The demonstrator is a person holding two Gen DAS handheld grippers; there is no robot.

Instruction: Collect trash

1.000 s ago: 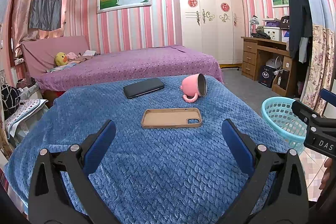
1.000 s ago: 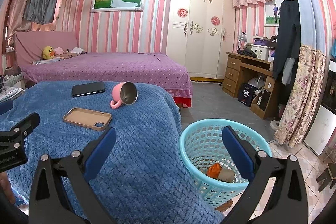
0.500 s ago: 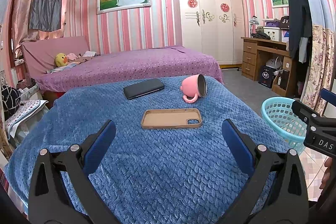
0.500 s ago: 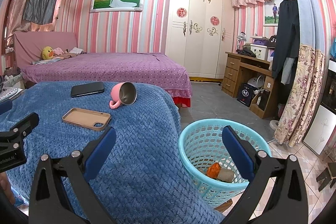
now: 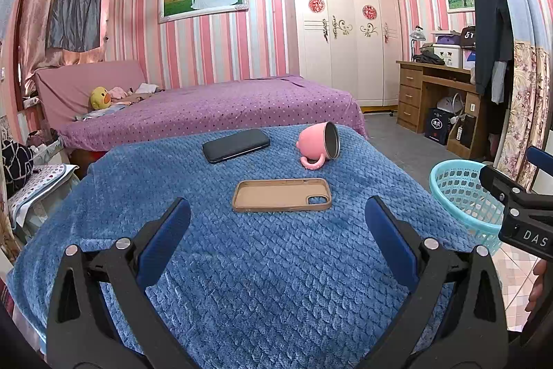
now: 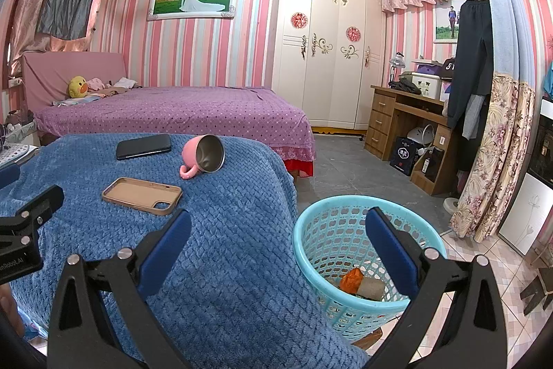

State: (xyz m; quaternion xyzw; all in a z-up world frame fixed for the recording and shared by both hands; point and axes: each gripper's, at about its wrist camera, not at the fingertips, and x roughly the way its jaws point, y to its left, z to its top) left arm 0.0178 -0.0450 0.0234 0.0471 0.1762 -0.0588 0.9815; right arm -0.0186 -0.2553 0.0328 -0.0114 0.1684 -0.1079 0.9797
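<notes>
A light blue plastic basket (image 6: 345, 251) stands on the floor right of the blue-blanketed table (image 6: 224, 265); it holds an orange scrap (image 6: 350, 279) and a brownish piece (image 6: 371, 289). In the left wrist view the basket (image 5: 459, 192) shows at the right edge. My right gripper (image 6: 278, 251) hangs open over the table's corner and the basket, holding nothing. My left gripper (image 5: 278, 239) is open above the blanket (image 5: 276, 282), short of a tan phone case (image 5: 281, 195). A black phone (image 5: 235, 145) and a tipped pink mug (image 5: 319, 144) lie farther back.
A purple bed (image 5: 214, 108) lies behind the table, a white wardrobe (image 5: 342, 33) and a wooden desk (image 6: 408, 123) at the back right. Floral curtains (image 6: 497, 161) hang at the right. A patterned stool or bag (image 5: 38, 182) sits at the table's left.
</notes>
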